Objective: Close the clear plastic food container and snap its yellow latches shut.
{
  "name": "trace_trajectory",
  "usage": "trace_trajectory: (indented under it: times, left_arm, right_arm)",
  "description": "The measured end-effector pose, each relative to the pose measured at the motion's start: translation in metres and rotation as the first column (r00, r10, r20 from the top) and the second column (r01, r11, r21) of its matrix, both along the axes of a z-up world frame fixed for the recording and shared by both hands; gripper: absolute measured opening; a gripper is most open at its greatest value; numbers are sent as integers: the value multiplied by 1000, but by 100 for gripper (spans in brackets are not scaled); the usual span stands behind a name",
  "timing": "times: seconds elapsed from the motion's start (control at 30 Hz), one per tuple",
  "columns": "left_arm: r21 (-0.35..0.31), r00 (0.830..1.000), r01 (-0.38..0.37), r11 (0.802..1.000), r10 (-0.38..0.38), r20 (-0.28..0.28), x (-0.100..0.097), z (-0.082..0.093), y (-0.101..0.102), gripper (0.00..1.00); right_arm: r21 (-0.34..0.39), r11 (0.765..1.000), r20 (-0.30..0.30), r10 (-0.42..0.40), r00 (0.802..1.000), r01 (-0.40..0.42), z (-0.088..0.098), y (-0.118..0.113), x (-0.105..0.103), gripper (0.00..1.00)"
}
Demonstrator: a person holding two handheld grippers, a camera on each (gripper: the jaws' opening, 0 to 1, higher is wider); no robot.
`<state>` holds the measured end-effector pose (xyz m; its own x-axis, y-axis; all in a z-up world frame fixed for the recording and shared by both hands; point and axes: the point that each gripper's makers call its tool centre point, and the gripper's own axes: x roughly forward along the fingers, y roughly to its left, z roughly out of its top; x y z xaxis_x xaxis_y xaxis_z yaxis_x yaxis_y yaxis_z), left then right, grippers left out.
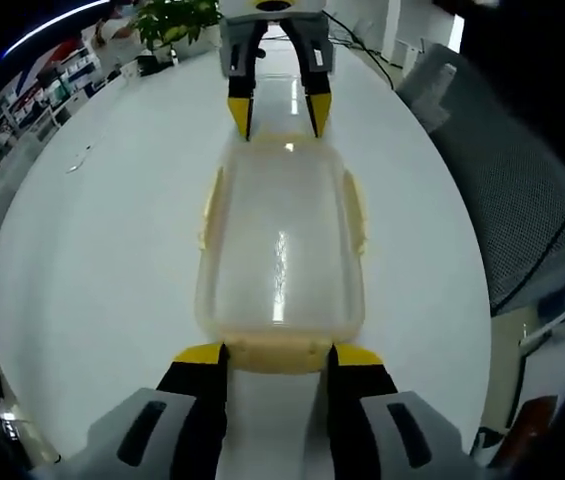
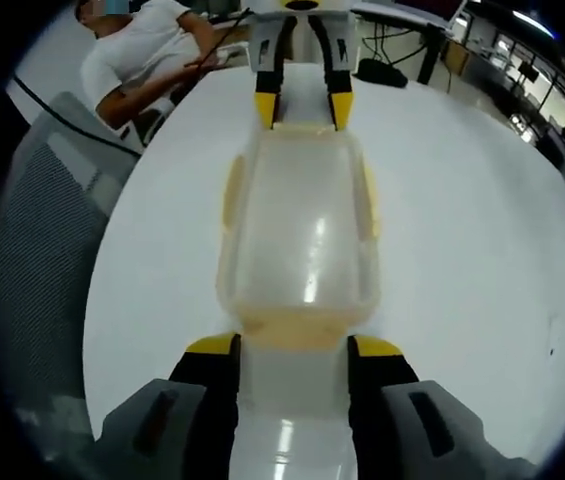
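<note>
The clear plastic food container (image 1: pixel 280 255) lies lengthwise on the white table (image 1: pixel 112 260) with its lid down on the body, between the two grippers, which face each other across it. Yellow latches (image 1: pixel 354 212) run along both long sides; whether they are snapped home cannot be told. The left gripper (image 1: pixel 278 356) stands at the near short end, jaws apart on either side of the end latch (image 1: pixel 278 352), holding nothing. In the right gripper view the right gripper (image 2: pixel 292 347) brackets the opposite end latch (image 2: pixel 290 325) the same way, spread and empty. The closing looks done and the latching is in hand. The next move likely calls for pressing each end latch down until it clicks. A mesh chair (image 2: pixel 37 250) stands beside the table.
</note>
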<state>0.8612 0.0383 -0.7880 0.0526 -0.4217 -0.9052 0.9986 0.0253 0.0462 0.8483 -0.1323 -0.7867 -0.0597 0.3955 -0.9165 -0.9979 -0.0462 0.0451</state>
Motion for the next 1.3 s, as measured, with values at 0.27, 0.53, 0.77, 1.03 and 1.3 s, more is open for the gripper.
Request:
trace_trajectory:
  times: [0.27,0.53,0.77,1.03,1.3]
  left_arm:
    - [5,1000,3,1000,-3,1,4,-4,2,33]
    - [7,1000,-12,1000,12,5,5,-4,1,33]
    - [9,1000,-19,1000,19,10,3,-3,1,33]
    - [14,1000,-17,1000,17,12,0,-2,-1,32]
    - [14,1000,-13,1000,13,13,-5,3,-5,32]
  right_arm:
    - [-3,1000,0,-10,1000,10,-5,7,2,39]
    - [-12,999,5,-32,999,32,-5,9,5,38]
    - [1,1000,24,-29,999,29,-4,8,5,37]
    - [2,1000,17,-26,1000,26,-1,6,2,35]
    - [4,1000,17,-20,1000,20,5,2,-2,34]
